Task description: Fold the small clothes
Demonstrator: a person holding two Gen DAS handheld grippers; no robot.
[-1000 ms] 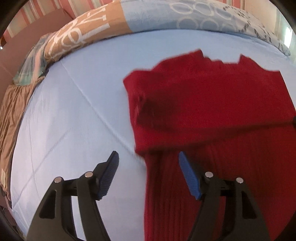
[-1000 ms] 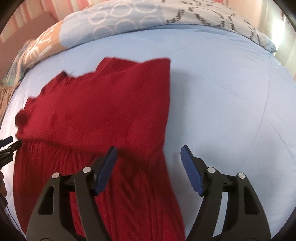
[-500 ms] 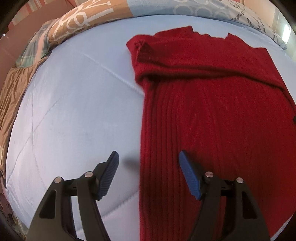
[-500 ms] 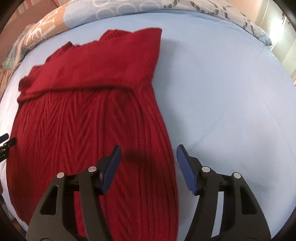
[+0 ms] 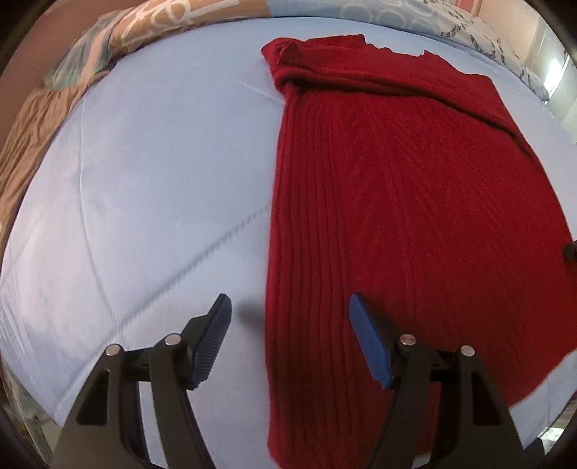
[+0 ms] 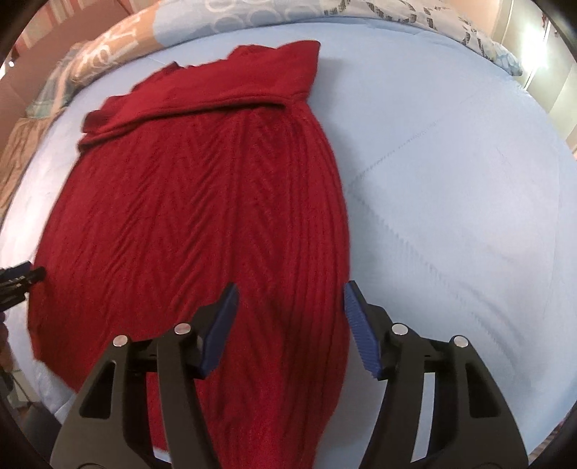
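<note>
Surface: pale blue quilted bedcover (image 5: 151,187), stitched seams crossing it, filling most of both wrist views.
Bedding beyond the far end of the red knit garment (image 6: 202,202): patterned duvet (image 6: 252,14) in orange, pale blue and white, ring motifs and large pale letter shapes; lettering not legible. Brown crumpled fabric (image 5: 25,119) at the bedcover's left border in the left wrist view.
Room: striped pink wall patch at the top left corner of the right wrist view; bright light patch at the upper right of both views.
Labels, brands: none readable on the garment.
Containers: none in view.
Garment: ribbed, chevron-patterned knit, lying flat on the bedcover, lengthwise away from the cameras; far end turned back over the body in a smoother band, forming a crosswise fold line; near end reaching the bed's near edge.
Left gripper (image 5: 290,317): blue pads apart, nothing clamped; poised above the garment's left long edge, one pad over bare bedcover, the other over knit.
Right gripper (image 6: 290,306): blue pads apart, nothing clamped; poised above the garment's right long edge, one pad over knit, the other at the edge by the bedcover.
</note>
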